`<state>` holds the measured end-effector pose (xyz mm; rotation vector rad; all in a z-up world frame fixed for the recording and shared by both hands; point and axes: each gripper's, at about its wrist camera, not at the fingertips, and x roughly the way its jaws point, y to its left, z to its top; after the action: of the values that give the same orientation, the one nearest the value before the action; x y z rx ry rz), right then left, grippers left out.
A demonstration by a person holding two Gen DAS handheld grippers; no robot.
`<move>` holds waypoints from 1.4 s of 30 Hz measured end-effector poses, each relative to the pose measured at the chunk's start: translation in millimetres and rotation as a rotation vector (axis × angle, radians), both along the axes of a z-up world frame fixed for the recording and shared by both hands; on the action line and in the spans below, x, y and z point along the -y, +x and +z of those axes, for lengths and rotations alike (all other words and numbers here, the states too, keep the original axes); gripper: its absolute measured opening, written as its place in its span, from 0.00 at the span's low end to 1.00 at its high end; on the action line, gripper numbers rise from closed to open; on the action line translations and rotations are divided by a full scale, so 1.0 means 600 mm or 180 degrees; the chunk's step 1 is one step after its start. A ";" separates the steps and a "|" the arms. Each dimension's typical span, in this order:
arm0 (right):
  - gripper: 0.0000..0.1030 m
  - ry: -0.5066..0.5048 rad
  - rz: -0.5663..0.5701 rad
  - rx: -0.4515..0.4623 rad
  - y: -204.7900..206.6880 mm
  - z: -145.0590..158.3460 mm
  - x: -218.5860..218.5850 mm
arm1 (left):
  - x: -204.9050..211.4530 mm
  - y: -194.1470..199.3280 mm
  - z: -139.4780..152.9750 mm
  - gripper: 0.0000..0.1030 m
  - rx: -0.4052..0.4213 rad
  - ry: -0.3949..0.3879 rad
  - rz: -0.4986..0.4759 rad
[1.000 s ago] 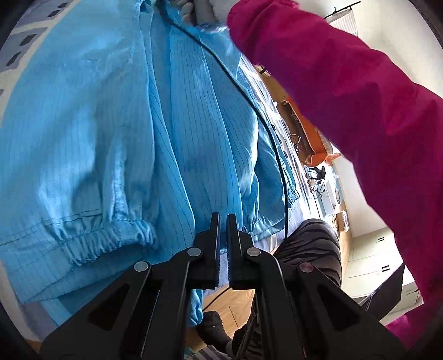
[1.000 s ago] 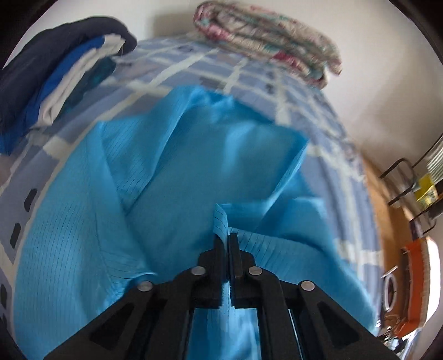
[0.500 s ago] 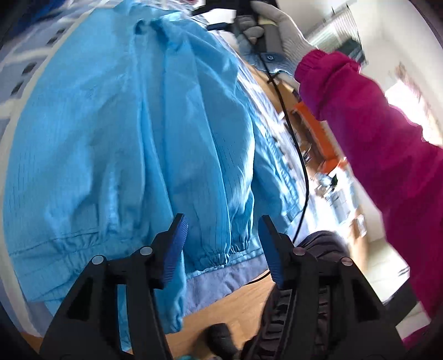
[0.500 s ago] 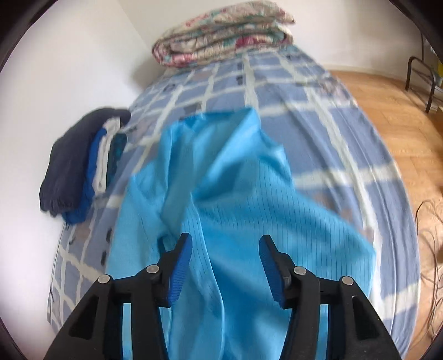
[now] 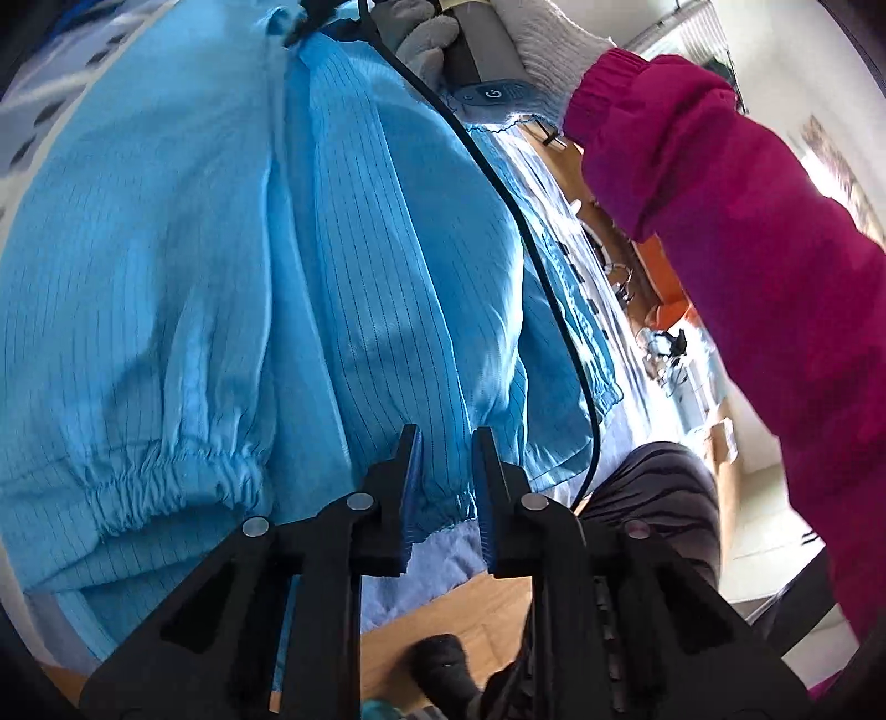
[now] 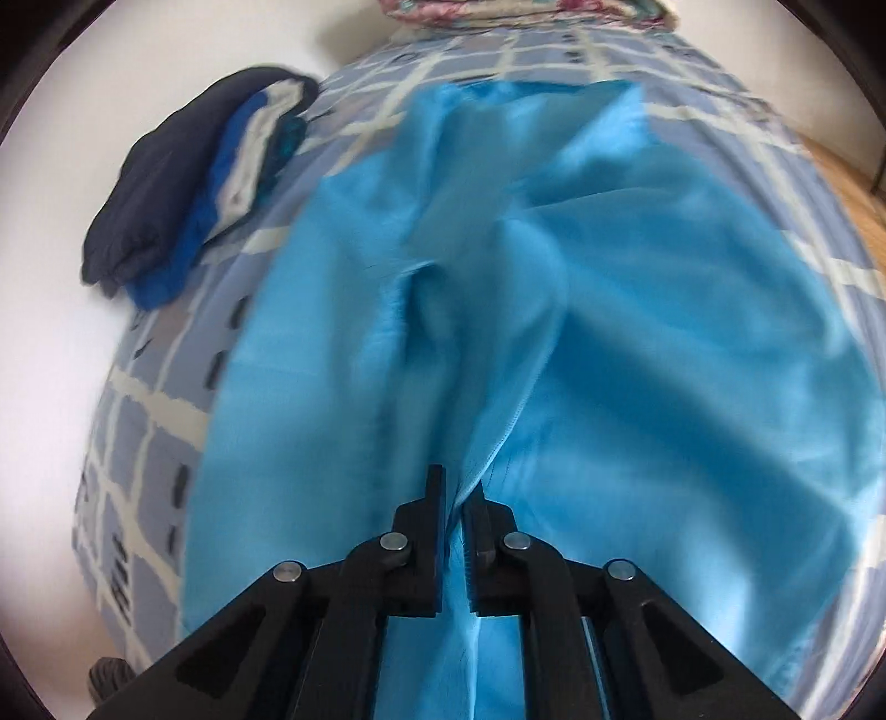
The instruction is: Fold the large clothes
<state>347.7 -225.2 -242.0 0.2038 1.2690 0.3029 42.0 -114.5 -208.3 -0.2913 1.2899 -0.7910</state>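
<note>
A large light-blue striped garment [image 5: 210, 266] lies spread on a bed; it also fills the right wrist view [image 6: 609, 310]. My left gripper [image 5: 446, 471] is partly open, its jaws straddling an elastic cuff [image 5: 443, 509] at the bed's near edge without pinching it. My right gripper [image 6: 455, 498] is shut on a fold of the garment's edge [image 6: 501, 437], near the collar end. The right hand in a white glove and magenta sleeve [image 5: 747, 232] shows in the left wrist view, with a black cable [image 5: 554, 288] trailing over the cloth.
The bed has a blue checked sheet [image 6: 144, 399]. A stack of dark folded clothes [image 6: 183, 183] sits at the left by the wall. A folded floral quilt [image 6: 526, 11] lies at the far end. Wooden floor [image 5: 459, 615] and the person's leg [image 5: 653, 509] lie below the bed edge.
Both grippers opened half a second ago after being shut. Now the left has narrowed around the cuff and the right has closed on the garment's edge, lower and nearer the cloth.
</note>
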 end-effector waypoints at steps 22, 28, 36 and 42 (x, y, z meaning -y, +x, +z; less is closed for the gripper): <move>0.52 0.0358 -0.0735 0.0247 -0.438 0.116 0.268 | -0.106 0.012 0.031 0.54 -0.0267 -0.0373 0.0473; 0.55 0.0569 -0.0749 0.0081 -0.451 0.056 0.239 | -0.035 0.036 0.035 0.56 0.0057 0.0226 0.0212; 0.01 0.0661 -0.0880 -0.0061 -0.422 -0.002 0.218 | -0.043 0.047 -0.009 0.04 -0.0166 0.0274 0.0285; 0.00 0.0687 -0.0885 0.0333 -0.440 0.073 0.239 | -0.077 0.034 -0.001 0.02 -0.0356 -0.0075 0.0419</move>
<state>84.0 -368.6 -198.2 0.5371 1.0878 0.2074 62.3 -68.1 -209.1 -0.4400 1.3521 -0.6861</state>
